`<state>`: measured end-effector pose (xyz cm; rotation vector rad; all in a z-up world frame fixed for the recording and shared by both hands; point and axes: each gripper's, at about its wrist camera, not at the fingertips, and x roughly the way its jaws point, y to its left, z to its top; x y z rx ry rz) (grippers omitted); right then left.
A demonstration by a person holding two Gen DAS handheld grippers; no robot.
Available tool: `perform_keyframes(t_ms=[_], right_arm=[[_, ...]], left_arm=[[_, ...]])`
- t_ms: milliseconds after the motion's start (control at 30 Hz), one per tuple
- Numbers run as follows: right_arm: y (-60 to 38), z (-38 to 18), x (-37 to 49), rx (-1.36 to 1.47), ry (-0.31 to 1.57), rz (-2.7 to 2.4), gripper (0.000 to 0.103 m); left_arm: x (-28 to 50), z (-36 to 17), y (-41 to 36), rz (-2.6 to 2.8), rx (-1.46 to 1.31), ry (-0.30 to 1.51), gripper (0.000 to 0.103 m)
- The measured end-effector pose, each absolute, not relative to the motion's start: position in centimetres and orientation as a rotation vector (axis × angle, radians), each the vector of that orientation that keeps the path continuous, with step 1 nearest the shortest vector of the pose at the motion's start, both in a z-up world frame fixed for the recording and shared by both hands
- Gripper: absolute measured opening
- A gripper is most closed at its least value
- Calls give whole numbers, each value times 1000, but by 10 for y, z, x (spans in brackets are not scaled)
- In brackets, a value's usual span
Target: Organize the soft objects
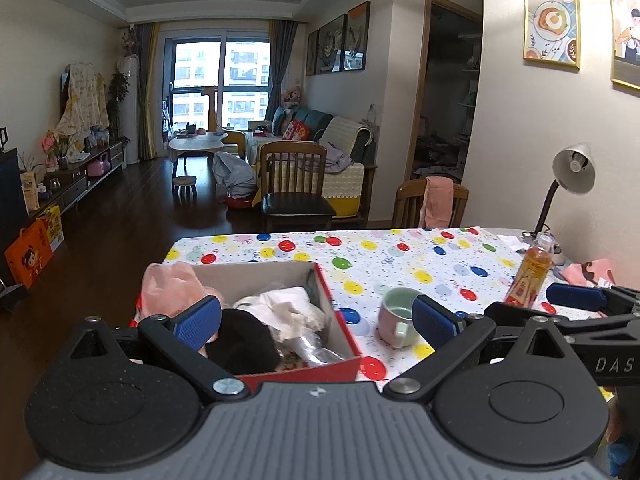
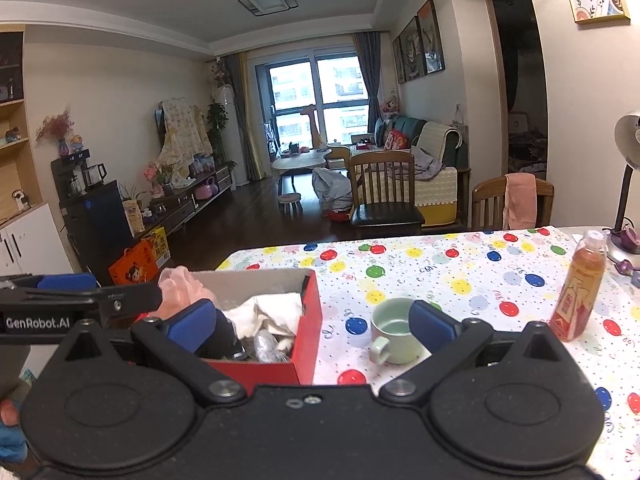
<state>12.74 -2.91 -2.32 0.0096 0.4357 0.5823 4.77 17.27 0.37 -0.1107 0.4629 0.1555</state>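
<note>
Well, both tools hang side by side above the near edge of the worktop (image 1: 420,256), the left tool (image 1: 316,320) and the right tool (image 2: 312,324) each spread wide and carrying nothing. The red box (image 1: 340,344) sits at the near left of the spotted cloth, already holding soft stuff: a pink cloth (image 1: 172,284) slumped over its far left corner, a white cloth (image 1: 292,308) bunched in the middle, and a black soft thing (image 1: 240,340) at the near end. The box's long axis looks to run away from the tools toward the far chairs, open top up. A green cup (image 2: 392,332) stands just right of the box, a bottle (image 2: 580,288) well apart further right. More pink fabric (image 1: 588,274) lies at the far right edge; to fetch it well, I'd swing the right tool wide of the bottle and pinch a fold, not the flat.
</note>
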Motion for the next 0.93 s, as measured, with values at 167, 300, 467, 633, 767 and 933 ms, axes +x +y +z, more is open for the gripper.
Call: perform_keyframes(t_ms=[167, 300, 467, 633, 767, 933], right_arm=[[-48, -24, 121, 17, 438, 578, 103], [-53, -25, 120, 16, 438, 583, 103], [-62, -26, 119, 14, 439, 594, 103], [-69, -26, 119, 11, 443, 604, 103], [-71, -25, 120, 14, 447, 610, 103], [-70, -26, 123, 16, 443, 619, 103]], left_arm=[[42, 5, 150, 148, -105, 466, 102], [38, 5, 139, 150, -113, 478, 102], [33, 5, 130, 158, -110, 478, 102], [32, 4, 125, 160, -115, 482, 102], [32, 5, 118, 168, -110, 480, 102], [33, 7, 117, 178, -104, 478, 102]])
